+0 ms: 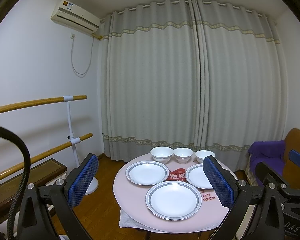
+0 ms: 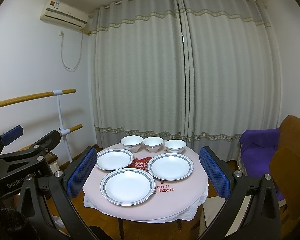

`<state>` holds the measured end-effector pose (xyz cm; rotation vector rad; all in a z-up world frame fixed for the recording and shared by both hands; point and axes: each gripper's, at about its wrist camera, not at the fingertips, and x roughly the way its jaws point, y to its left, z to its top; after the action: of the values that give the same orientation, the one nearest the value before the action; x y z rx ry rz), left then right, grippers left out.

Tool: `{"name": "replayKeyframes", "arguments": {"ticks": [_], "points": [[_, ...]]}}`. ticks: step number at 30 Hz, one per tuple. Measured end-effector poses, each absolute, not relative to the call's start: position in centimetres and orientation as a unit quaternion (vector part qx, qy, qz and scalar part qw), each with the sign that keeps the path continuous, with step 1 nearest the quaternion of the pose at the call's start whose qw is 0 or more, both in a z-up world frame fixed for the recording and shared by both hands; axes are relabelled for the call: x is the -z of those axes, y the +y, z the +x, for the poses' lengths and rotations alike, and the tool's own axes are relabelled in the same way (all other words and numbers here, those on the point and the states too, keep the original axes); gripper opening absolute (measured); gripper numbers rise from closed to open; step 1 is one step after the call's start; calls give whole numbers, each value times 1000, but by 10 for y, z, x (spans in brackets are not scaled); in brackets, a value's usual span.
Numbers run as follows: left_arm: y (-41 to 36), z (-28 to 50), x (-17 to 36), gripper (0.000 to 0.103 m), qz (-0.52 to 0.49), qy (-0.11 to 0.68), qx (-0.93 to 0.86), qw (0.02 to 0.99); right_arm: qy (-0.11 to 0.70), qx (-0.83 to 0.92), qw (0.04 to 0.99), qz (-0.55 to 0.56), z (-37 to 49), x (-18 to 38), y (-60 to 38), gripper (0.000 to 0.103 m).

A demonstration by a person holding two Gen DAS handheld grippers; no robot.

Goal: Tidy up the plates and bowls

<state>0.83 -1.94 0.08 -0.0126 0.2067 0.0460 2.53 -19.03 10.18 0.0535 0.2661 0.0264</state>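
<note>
Our two handheld grippers hang above a small round table [image 2: 198, 182] covered in a pale pink cloth, with closed grey curtains [image 2: 182, 70] behind it. Our left gripper [image 1: 150, 182] has its blue-padded jaws spread wide and holds nothing; our right gripper [image 2: 148, 178] is likewise splayed open and empty, well short of the crockery.

Three white plates with grey-banded rims lie flat on the cloth in a triangle: the near plate [image 2: 127, 184] sits closest to us, the left plate [image 2: 114, 159] lies behind it toward the wall, and the right plate [image 2: 170, 166] lies behind it toward the sofa. None of the three overlaps another, though their rims come near one another around a red printed patch [image 2: 141, 163] in the middle of the cloth.

Beyond the plates, three white bowls stand upright in a row along the far edge of the table: the left bowl [image 2: 131, 143], the middle bowl [image 2: 153, 144] and the right bowl [image 2: 175, 146], each just beside its neighbour and none nested.

A white towel [image 2: 192, 210] peeks out from under the tabletop. Two wooden rails on a white stand [image 1: 70, 128] run along the left wall under an air conditioner [image 1: 75, 17], and a purple throw [image 2: 258, 144] drapes a brown sofa on the right
</note>
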Motion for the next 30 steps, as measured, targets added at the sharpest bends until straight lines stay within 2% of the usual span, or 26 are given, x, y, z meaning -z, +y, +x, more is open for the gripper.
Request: {"name": "replayKeyframes", "arguments": {"ticks": [30], "points": [[-19,8,0,102,-4,102,-24,994,130,-14,991,34,22,-100,-194,103]]}}
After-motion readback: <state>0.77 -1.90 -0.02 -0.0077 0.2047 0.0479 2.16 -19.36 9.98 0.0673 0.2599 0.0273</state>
